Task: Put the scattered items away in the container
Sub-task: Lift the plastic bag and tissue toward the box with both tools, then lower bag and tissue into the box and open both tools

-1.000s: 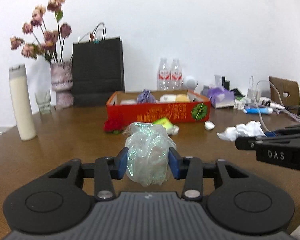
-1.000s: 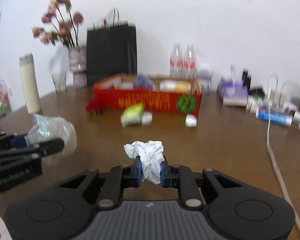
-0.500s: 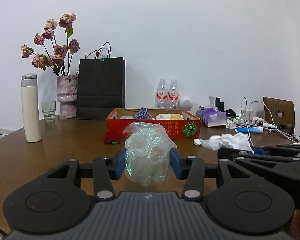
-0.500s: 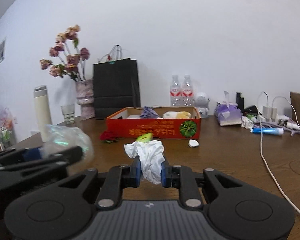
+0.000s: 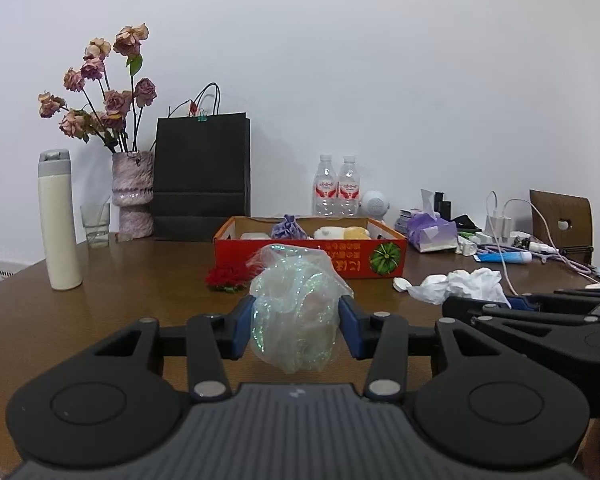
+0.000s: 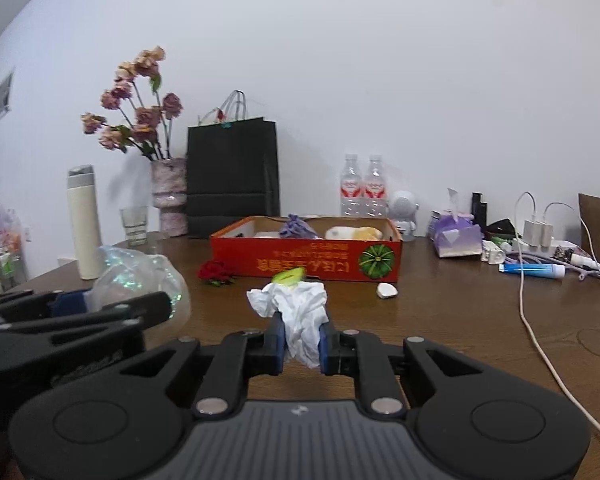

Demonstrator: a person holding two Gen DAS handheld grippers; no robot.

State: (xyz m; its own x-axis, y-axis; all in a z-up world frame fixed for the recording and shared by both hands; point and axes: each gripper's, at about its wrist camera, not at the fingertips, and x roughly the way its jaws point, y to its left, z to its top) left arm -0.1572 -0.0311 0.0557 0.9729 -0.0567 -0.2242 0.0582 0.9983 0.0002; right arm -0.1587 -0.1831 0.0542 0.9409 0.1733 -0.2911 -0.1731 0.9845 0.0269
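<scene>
My left gripper is shut on a crumpled wad of iridescent clear plastic, held above the brown table. My right gripper holds a crumpled white tissue, and its jaws are closing tighter on it. The two grippers hang side by side; the right one's tissue shows in the left wrist view. Straight ahead stands the open red cardboard box with several items inside. A red flower, a green-yellow item and a small white object lie in front of it.
At the back left stand a white bottle, a glass, a vase of dried roses and a black paper bag. Two water bottles stand behind the box. A purple tissue pack, a blue tube and cables crowd the right.
Both grippers have tipped up toward level, so the box and table now sit lower in view. The right gripper has drawn closer beside the left. Each keeps its hold.
</scene>
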